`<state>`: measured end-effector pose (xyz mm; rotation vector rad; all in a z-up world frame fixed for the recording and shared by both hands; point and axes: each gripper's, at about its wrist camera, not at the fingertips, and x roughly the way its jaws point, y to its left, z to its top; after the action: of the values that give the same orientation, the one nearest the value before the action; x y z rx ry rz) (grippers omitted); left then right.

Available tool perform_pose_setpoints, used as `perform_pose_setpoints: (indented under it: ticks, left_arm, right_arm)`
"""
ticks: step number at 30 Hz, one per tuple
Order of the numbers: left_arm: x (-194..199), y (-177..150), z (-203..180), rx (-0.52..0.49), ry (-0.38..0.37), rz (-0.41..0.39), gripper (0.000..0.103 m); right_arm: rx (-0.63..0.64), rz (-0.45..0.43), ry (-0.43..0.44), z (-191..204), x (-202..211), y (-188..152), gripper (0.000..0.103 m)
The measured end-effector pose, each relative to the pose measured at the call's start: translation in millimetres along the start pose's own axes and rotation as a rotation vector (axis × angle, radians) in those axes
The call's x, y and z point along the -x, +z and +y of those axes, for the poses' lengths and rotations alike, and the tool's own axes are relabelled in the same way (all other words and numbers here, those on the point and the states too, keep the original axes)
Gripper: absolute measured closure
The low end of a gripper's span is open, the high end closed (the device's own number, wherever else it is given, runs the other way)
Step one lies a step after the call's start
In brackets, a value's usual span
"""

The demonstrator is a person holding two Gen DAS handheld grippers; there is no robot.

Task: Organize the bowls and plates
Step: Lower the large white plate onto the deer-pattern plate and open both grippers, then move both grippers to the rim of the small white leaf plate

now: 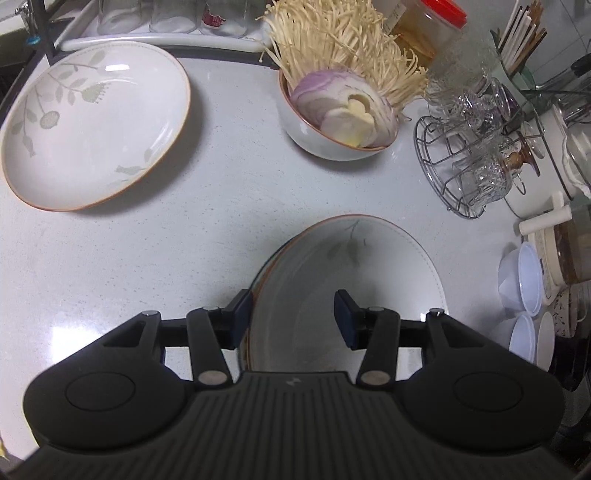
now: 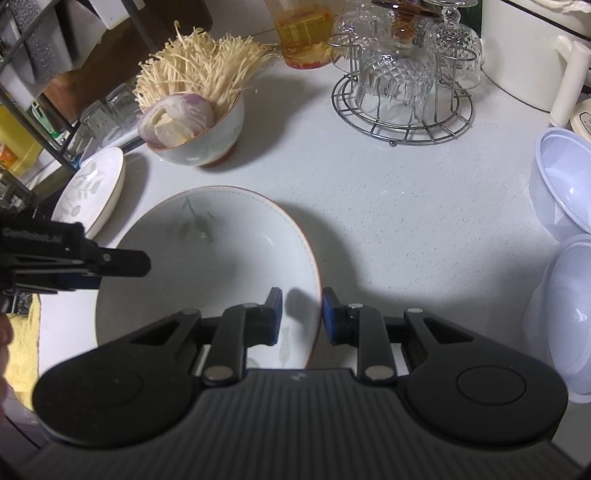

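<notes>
A wide white bowl with a brown rim and leaf print (image 1: 351, 273) (image 2: 218, 254) sits on the white counter near me. My left gripper (image 1: 293, 317) is open, its jaws astride the bowl's left rim. My right gripper (image 2: 302, 314) is open, its jaws astride the bowl's right rim. The left gripper (image 2: 110, 264) also shows in the right wrist view. A second leaf-print plate (image 1: 92, 125) (image 2: 92, 188) lies at the far left. A smaller bowl (image 1: 332, 125) (image 2: 199, 129) holds onion slices and enoki mushrooms.
A wire rack of upturned glasses (image 1: 476, 155) (image 2: 402, 85) stands at the right back. White plastic bowls (image 1: 524, 280) (image 2: 565, 184) sit at the right edge. A tray of glasses (image 1: 159, 22) and an oil jar (image 2: 303, 33) line the back.
</notes>
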<state>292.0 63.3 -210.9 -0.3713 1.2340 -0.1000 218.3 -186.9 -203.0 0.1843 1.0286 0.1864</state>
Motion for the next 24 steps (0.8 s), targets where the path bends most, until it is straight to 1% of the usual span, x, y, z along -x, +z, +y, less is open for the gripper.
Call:
perform_pose_setpoints:
  ticks: [5,12,19,24]
  left_arm:
    - [13.0,-0.9,1.7,-0.031,0.001,-0.023,0.049]
    - [42.9,-2.6,-5.9,-0.098,0.006,-0.092,0.049]
    - [78.5,-4.5,-16.4,-0.147,0.006,-0.181,0.049]
    - [101.7,-6.9,-20.6,-0.168,0.001,-0.232,0.048]
  right_arm:
    - [-0.021,0.002,0.000,-1.8,0.3,0.4,0.077]
    - [-0.021,-0.060,-0.018,2.8,21.9,9.5,0.077]
    - [-0.031,-0.136,0.011,14.4,53.8,18.2,0.077]
    - [-0.050,-0.159,0.046,18.7,77.1,19.1,0.077]
